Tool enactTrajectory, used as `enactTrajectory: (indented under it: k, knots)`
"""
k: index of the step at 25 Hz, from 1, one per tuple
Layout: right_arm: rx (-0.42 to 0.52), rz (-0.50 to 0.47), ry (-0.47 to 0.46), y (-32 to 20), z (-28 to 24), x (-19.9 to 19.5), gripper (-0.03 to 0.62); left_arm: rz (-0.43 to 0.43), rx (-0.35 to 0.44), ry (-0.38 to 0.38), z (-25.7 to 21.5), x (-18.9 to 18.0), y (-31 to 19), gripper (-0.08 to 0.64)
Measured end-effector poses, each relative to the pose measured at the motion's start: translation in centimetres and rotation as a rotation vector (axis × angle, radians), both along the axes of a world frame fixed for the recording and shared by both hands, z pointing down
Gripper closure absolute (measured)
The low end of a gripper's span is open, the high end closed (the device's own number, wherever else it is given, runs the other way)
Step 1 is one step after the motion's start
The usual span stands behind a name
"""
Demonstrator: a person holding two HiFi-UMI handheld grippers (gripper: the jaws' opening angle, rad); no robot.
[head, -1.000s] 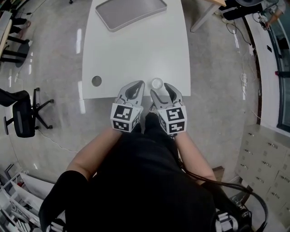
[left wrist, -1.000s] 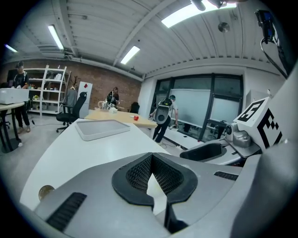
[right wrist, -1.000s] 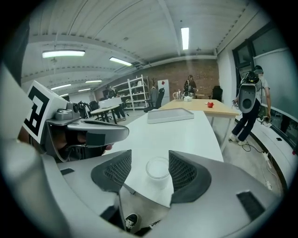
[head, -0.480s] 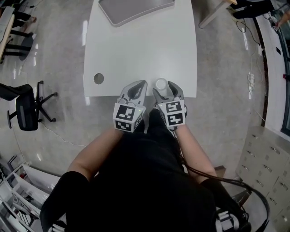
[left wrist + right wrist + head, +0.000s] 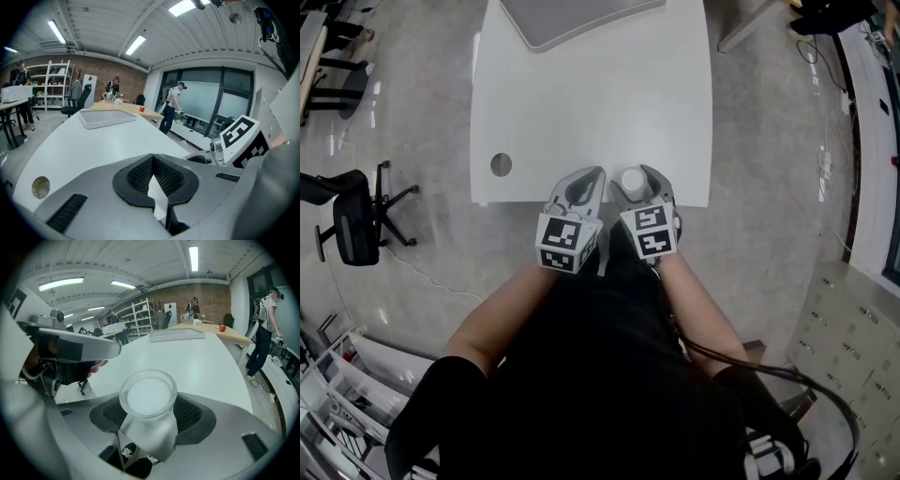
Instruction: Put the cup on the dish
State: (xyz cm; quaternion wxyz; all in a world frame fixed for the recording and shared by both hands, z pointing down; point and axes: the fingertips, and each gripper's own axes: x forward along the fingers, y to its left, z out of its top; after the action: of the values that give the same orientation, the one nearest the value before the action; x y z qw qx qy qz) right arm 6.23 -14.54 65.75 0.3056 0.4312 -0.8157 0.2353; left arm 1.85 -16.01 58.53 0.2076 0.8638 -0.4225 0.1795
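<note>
Cup (image 5: 632, 178) now deeper between right hand-held gripper's (image 5: 637, 181) wider jaws

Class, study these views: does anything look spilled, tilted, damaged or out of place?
Nothing stands out. The cup stands upright between the right gripper's open jaws near the table's front edge; the dish lies flat at the far end.

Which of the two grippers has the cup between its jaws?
The right gripper: the cup stands between its wide-open jaws. The left gripper has its jaws together, with nothing between them.
</note>
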Motion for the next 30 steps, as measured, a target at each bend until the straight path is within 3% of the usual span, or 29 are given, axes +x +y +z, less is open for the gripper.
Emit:
enactTrajectory:
  k: [9,14,20,30]
  knots:
    - [0.06,-0.058,0.055,-1.2,0.2,0.4,0.351,-0.019,-0.024,-0.008,0.9,0.4,-0.5,0.563]
    - [0.052,-0.049,0.029,-1.4,-0.6,0.9,0.35,-0.025,-0.009,-0.002,0.1,0.9,-0.9,0.563]
    - [0.05,-0.077,0.027,-1.4,-4.0,1.5,0.351,-0.032,0.039,0.007,-2.4,1.4,-1.4,0.563]
    - [0.158,-0.145,-0.029,-1.8,-12.1,1.6,0.351,-0.064,0.154,0.03,-7.7,2.1,-2.9,0.563]
